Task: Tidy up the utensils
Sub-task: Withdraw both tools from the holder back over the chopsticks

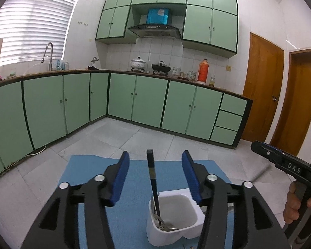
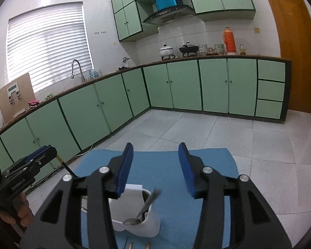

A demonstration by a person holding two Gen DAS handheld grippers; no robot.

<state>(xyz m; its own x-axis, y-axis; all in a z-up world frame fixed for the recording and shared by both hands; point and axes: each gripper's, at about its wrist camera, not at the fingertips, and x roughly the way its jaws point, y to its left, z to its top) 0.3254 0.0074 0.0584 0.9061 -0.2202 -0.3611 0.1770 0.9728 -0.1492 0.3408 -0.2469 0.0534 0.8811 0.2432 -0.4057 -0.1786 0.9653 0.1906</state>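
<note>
Two pairs of tongs hang over the blue mat [image 1: 132,203], both released. The left tongs [image 1: 155,178] stand with their blue pads well apart either side of a dark-handled utensil [image 1: 153,183]; neither pad touches it. The utensil stands upright in the white holder [image 1: 176,224], its slotted metal end at the bottom and its handle leaning on the holder's rim. The right tongs [image 2: 155,170] are likewise spread and carry nothing; beneath them a metal spoon [image 2: 147,207] lies tilted in the same white holder [image 2: 139,224], its bowl resting on the near rim and its handle blurred, as though it is dropping into place.

My reading is that the step in hand is the drop-off: each tool has been let go into the holder. The holder sits toward the near edge of the mat, roughly midway between its left and right edges.

What comes next, I judge, is to lift both tongs clear without knocking the upright handle, then fetch what remains. A few slim ends [image 2: 131,245] show at the mat's near edge, possibly more utensils; too little is visible to say. The spoon's bowl on the rim may want a nudge inward. The two tongs work close together, so they could crowd each other.
</note>
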